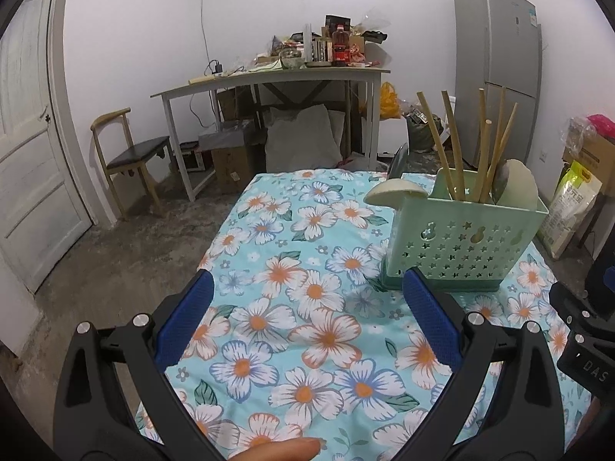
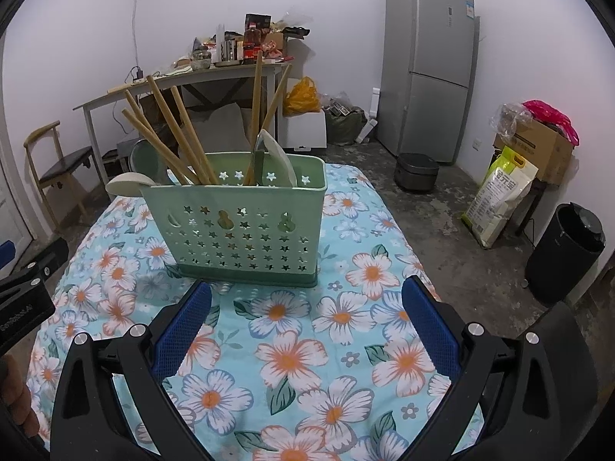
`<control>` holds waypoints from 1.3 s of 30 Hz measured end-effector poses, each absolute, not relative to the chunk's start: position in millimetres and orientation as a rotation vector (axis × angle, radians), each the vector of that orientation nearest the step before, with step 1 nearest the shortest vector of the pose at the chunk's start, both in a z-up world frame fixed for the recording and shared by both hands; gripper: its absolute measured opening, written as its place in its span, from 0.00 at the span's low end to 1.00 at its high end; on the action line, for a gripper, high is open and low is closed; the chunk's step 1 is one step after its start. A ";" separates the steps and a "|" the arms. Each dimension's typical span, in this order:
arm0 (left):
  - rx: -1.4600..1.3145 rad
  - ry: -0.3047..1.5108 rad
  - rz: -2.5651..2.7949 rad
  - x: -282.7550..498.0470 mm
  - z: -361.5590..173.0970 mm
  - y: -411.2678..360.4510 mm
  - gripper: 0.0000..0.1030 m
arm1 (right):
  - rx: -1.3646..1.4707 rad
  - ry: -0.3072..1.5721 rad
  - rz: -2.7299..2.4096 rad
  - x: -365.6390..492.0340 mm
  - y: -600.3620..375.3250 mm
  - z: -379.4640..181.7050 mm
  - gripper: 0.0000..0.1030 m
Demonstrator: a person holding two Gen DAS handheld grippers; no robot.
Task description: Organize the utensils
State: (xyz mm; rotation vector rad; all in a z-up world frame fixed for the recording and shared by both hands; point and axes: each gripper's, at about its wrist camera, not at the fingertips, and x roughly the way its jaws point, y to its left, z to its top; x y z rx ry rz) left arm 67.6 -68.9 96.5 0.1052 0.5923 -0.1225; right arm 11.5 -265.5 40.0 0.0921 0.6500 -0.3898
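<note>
Two grippers hover low over the flowered tablecloth [image 2: 338,345], both spread wide with nothing between the blue pads. Left gripper [image 1: 307,280] sits over bare cloth; a fingertip [image 1: 284,449] shows at the bottom edge of its view. Right gripper [image 2: 307,286] faces the green utensil holder [image 2: 238,230] — just beyond its tips, not touching. Holder stands upright on the cloth, star-shaped holes in its wall. Chopsticks [image 2: 180,134] lean out of it in loose bunches, left and middle. A pale spoon [image 2: 123,186] hangs over the left end; another pale utensil [image 2: 276,157] stands in the right part. Farther back — cluttered table [image 1: 269,77], chair [image 1: 130,153], grey fridge [image 2: 430,69].
</note>
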 end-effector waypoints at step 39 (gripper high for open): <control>0.109 0.657 -0.096 70.9 89.4 -60.3 0.92 | 0.104 0.677 -0.443 12.8 -274.3 34.3 0.94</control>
